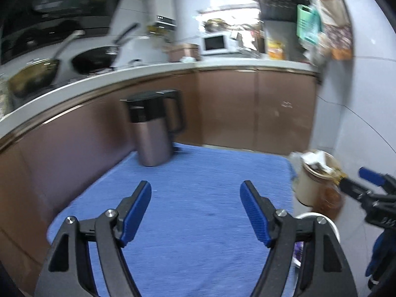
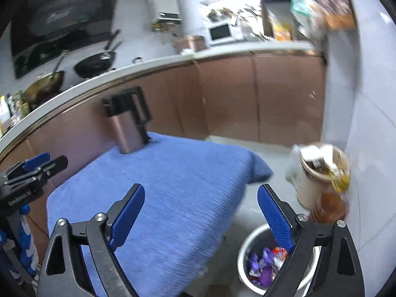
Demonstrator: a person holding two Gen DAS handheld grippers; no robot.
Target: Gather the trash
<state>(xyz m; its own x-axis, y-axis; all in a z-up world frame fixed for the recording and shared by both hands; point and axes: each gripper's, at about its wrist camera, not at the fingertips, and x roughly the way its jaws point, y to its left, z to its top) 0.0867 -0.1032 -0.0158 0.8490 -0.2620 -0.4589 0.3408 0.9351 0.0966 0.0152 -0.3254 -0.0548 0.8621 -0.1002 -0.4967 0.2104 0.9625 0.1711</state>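
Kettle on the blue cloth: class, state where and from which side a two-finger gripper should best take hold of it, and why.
Probably the handle. The kettle stands upright on the blue cloth, with its handle loop jutting out to the right, so come in from the right and close across the vertical bar. The body looks wide and smooth.

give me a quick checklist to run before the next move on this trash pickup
1. Left hand-held gripper open and empty: ok.
2. Right hand-held gripper open and empty: ok.
3. Cup inside the bin: not ok, it is blurred near the wall, outside the bin.
4. Cup supported by something: cannot tell.
5. Kettle upright on the blue cloth: ok.
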